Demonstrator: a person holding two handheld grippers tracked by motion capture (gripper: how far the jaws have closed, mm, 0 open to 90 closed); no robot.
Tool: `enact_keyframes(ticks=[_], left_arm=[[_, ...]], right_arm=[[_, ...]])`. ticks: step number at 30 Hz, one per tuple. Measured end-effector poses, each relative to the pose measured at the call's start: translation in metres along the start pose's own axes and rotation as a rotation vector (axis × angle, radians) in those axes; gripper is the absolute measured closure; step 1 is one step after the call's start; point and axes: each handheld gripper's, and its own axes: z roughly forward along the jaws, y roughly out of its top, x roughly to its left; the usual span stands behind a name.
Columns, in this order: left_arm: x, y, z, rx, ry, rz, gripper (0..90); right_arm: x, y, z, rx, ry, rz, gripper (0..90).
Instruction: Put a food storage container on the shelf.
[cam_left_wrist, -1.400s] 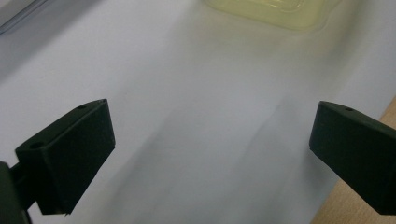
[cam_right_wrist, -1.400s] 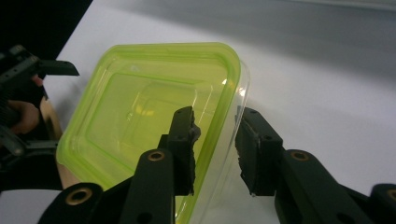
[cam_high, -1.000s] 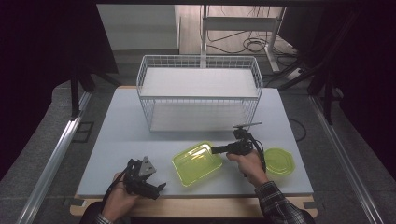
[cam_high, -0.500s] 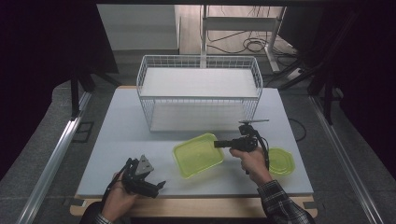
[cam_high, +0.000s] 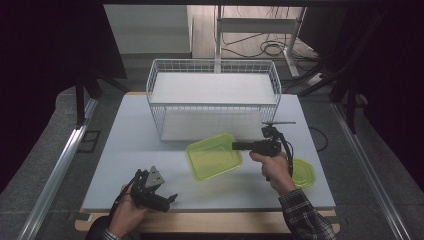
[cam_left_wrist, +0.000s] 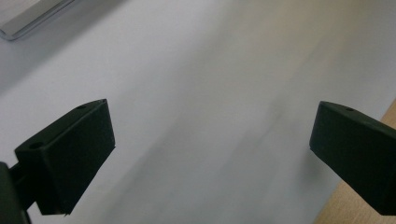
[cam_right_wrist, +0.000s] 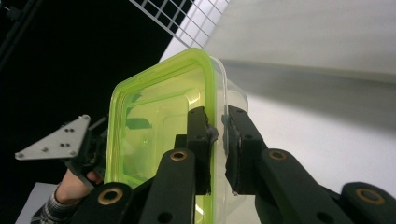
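Grey tabletop (cam_high: 125, 150) stretches under everything, and I take the white wire basket (cam_high: 212, 97) at its far middle as my landmark. Well in front of that basket and off toward its left corner, my left gripper (cam_high: 172, 197) rests low near the table's front edge, its grey three-cornered plate on top. In the left gripper view its jaws stand wide apart with nothing but bare table between them.

Just in front of the basket, a little right of its middle, the yellow-green plastic container (cam_high: 214, 156) hangs tilted, its open side turned upward and toward me. My right gripper (cam_high: 235, 145) has it: in the right gripper view (cam_right_wrist: 216, 140) the jaws are pressed together on the container's (cam_right_wrist: 159, 116) rim and wall, one pad inside, one outside.

Further right, in front of the basket's right corner and beyond my right hand (cam_high: 272, 170), the matching green lid (cam_high: 303, 172) lies flat on the table, partly hidden by my wrist.
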Motion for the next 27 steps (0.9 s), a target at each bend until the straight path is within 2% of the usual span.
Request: enact_keyframes(ticks=[18, 27], left_arm=[[0.002, 0.0, -0.001, -0.014, -0.006, -0.012, 0.0], [0.003, 0.0, -0.002, -0.025, -0.012, -0.018, 0.0]], right_arm=[[0.023, 0.03, -0.019, -0.078, 0.021, -0.027, 80.3], [0.033, 0.047, -0.029, -0.114, 0.017, -0.034, 80.3]])
